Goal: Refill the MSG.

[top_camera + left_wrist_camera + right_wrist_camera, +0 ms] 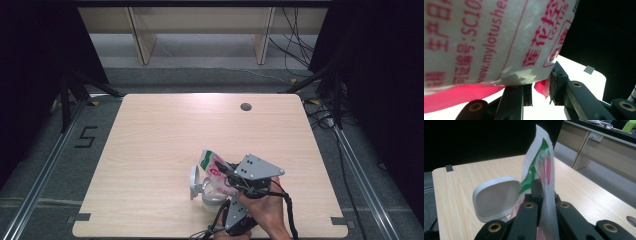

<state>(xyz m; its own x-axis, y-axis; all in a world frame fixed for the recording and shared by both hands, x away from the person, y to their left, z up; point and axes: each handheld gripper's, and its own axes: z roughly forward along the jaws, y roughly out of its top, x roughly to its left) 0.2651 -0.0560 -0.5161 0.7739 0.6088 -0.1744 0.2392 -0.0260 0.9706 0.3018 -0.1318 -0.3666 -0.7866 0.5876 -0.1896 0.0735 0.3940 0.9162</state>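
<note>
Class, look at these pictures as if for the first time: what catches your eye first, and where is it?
The white bag with red and green print stands out, held up near the front edge of the wooden table, pinched by the right gripper. Beside it on the left sits a white container with its hinged lid open.

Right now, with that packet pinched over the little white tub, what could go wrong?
The right gripper is shut on a thin edge of the packet, so the slick film might slip free or tear. The packet stands tilted over the open container, whose flip lid stands up right beside it; a tug could catch the lid and tip the container. The left gripper also clamps the packet's lower edge, so pulling apart unevenly may spill anything inside.
</note>
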